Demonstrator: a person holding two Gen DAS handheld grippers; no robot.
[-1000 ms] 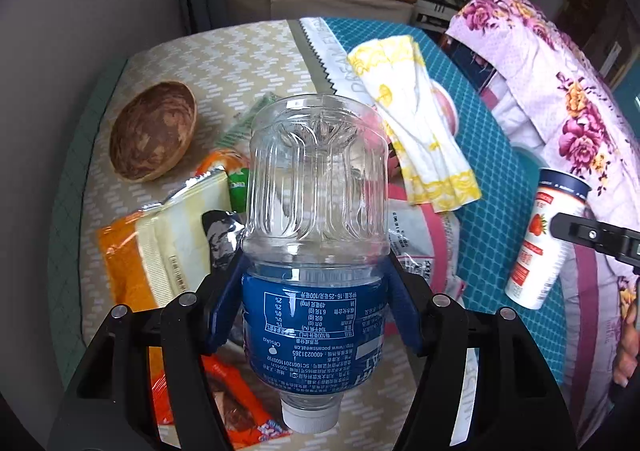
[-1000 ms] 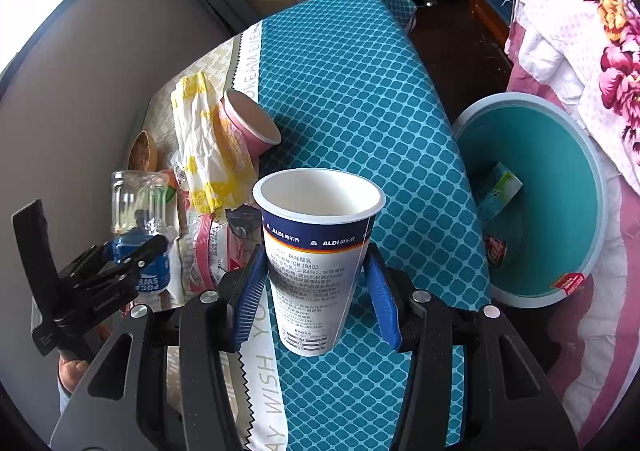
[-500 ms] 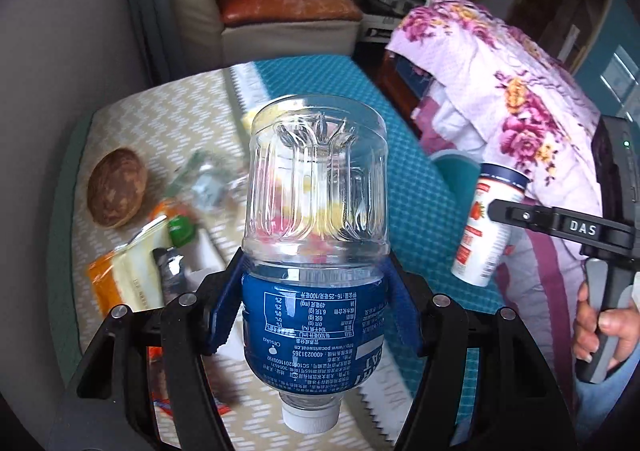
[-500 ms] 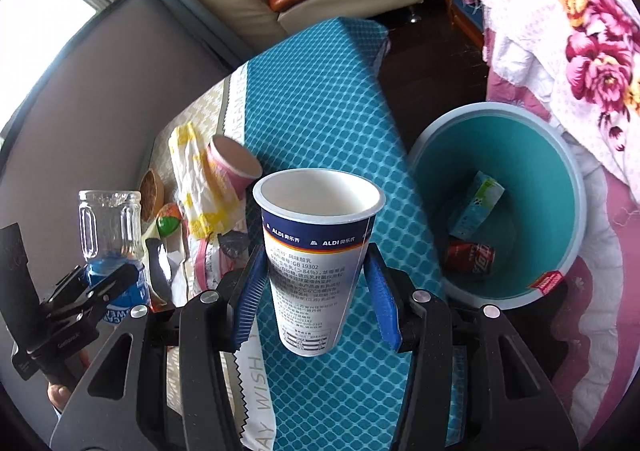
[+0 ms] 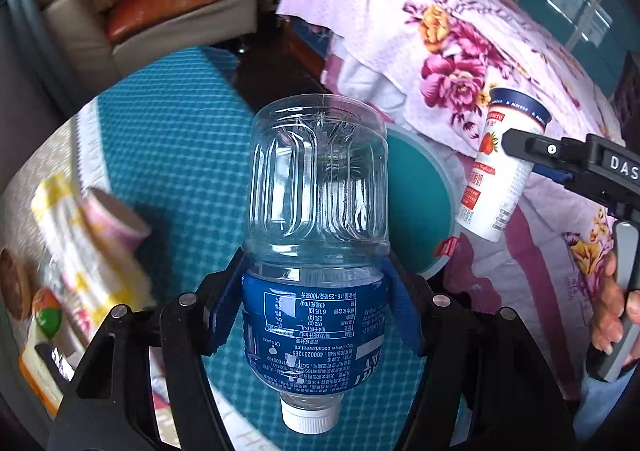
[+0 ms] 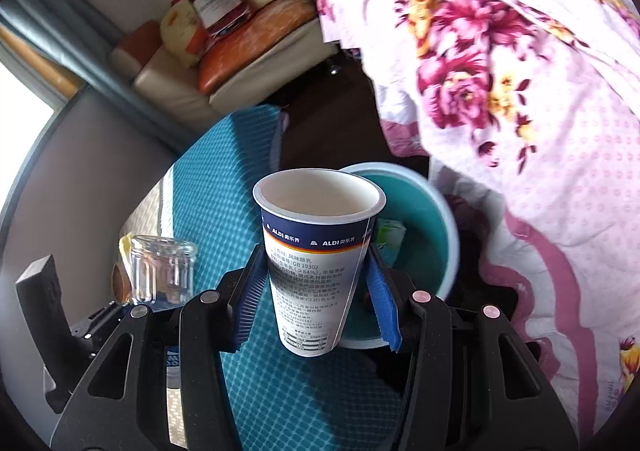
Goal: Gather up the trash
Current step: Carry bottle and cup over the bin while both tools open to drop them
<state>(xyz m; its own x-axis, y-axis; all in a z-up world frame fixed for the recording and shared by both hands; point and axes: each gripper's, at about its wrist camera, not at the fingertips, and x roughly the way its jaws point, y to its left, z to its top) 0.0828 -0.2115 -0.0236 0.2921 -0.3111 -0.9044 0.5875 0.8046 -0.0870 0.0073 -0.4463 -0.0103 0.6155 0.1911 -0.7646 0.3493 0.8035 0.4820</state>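
My left gripper (image 5: 316,307) is shut on a clear plastic bottle (image 5: 318,187) with a blue label, held cap toward the camera above the teal tablecloth (image 5: 168,139). My right gripper (image 6: 316,295) is shut on a white yogurt cup (image 6: 316,251) with a dark blue rim band, mouth up. Behind both held things sits a teal bin (image 6: 432,227) on the floor, partly hidden; a green carton (image 6: 390,233) lies inside. From the left wrist view the cup (image 5: 500,167) hangs at the right, over the bin's (image 5: 416,207) far edge. The bottle (image 6: 164,271) shows at the right wrist view's left.
Trash lies on the table at the left: a pink cup (image 5: 116,219), a yellow-patterned wrapper (image 5: 76,235), an orange packet (image 5: 36,371), a brown bowl (image 5: 12,287). A flowered quilt (image 5: 460,51) lies beyond the bin. A sofa (image 5: 160,11) stands at the back. A person's hand (image 5: 612,311) grips the right handle.
Both grippers have swung right with their loads, away from the table's trash pile. The bin now sits right behind the bottle and the cup, much nearer.
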